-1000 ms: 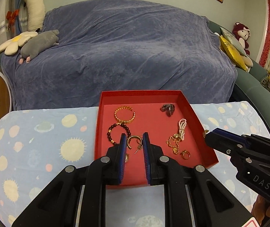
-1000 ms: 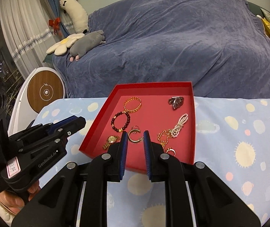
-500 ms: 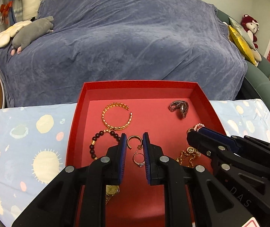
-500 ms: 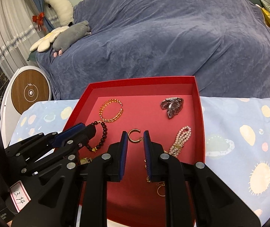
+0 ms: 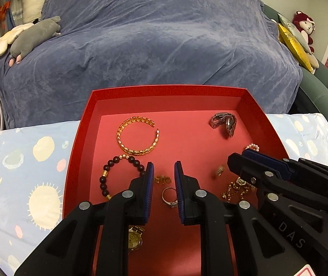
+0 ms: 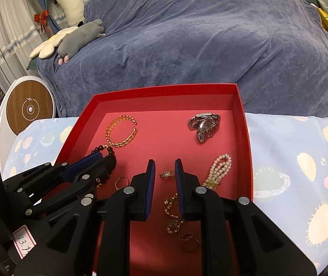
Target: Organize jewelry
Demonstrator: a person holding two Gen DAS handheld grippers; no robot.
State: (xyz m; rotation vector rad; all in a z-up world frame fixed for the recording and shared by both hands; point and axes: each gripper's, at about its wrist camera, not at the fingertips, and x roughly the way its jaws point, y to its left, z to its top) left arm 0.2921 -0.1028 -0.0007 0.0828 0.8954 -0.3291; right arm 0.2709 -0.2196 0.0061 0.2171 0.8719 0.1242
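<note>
Gold band ring (image 6: 165,174) inside the red tray (image 6: 244,138) is being lined up between the empty, slightly parted right gripper (image 6: 165,169), closing being needed next.

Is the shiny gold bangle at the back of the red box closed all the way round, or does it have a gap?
It has a gap. The gold bangle is an open cuff: its two ends stop short of each other on the right side, with the red box floor showing between them.

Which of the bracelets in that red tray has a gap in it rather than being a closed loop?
The gold cuff near the tray's far left: its band stops short, leaving an opening. The dark bead bracelet and pearl bracelet show none.
</note>
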